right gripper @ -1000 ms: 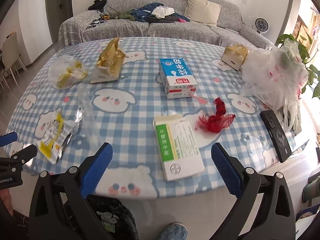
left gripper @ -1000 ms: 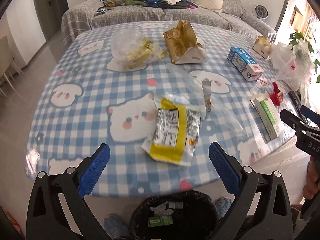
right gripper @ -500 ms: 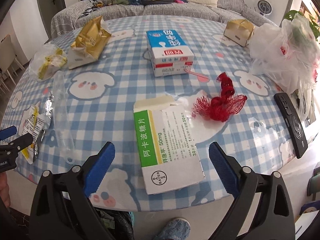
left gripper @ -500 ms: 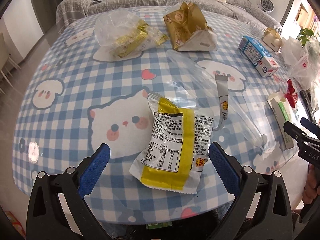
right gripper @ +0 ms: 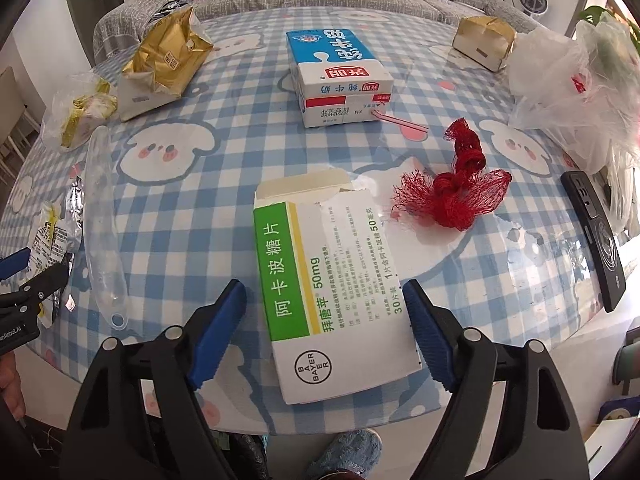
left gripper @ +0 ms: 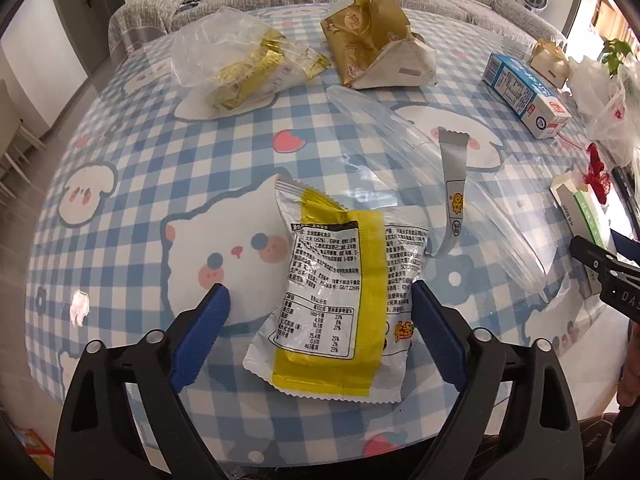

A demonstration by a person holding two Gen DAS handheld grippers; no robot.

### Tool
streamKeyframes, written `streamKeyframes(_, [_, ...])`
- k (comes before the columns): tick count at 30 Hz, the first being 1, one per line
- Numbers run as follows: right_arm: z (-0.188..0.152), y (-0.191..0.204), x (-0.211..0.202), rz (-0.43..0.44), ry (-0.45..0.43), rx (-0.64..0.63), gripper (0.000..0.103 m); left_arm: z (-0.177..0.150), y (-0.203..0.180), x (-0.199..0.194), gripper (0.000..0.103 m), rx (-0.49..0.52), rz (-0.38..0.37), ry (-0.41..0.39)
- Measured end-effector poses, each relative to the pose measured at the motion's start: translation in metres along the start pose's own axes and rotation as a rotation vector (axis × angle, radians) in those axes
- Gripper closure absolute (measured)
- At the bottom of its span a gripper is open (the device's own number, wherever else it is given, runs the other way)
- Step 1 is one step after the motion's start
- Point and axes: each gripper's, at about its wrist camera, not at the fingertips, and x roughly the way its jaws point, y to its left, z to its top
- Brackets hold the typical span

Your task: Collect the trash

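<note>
A silver and yellow snack wrapper (left gripper: 340, 288) lies flat near the front edge of the checked table (left gripper: 120, 240). My left gripper (left gripper: 319, 292) is low over it, its closing jaws straddling the wrapper. The left pad stands clear of it and the right pad is at its edge. A white and green medicine box (right gripper: 320, 276) lies flat near the same edge. My right gripper (right gripper: 324, 288) straddles its near half with jaws closing. A small gap shows at the left pad, and the right pad is next to the box's side.
A blue milk carton (right gripper: 340, 76), red netting (right gripper: 452, 196), a gold bag (right gripper: 168, 60), a long clear plastic sleeve (left gripper: 440, 168), a clear bag of gold wrappers (left gripper: 240, 64), a white plastic bag (right gripper: 568, 92) and a black device (right gripper: 596, 236) lie around. A grey sofa stands behind.
Both grippers have come down close over the table. Each pair of jaws has narrowed, the left around the wrapper and the right around the box. The black bin has left the left wrist view.
</note>
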Motion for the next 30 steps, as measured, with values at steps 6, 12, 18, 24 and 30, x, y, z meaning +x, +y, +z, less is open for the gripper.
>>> streamKeyframes(6, [0.002, 0.001, -0.001, 0.021, 0.001, 0.009, 0.040, 0.001, -0.004, -0.006, 0.047, 0.008, 0.002, -0.004])
streamKeyframes(12, [0.002, 0.002, -0.001, 0.017, -0.010, 0.015, 0.042, -0.001, 0.001, -0.010, 0.062, -0.003, -0.007, -0.011])
streamKeyframes(18, [0.004, 0.003, -0.002, 0.019, -0.024, 0.024, 0.043, -0.002, 0.005, -0.013, 0.069, -0.024, -0.036, -0.022])
streamKeyframes(24, [0.005, 0.005, -0.005, 0.015, -0.036, 0.018, 0.043, -0.004, 0.006, -0.016, 0.071, -0.032, -0.042, -0.034])
streamKeyframes(30, [0.005, 0.006, -0.008, 0.015, -0.047, 0.020, 0.043, -0.003, 0.009, -0.024, 0.071, -0.048, -0.049, -0.051])
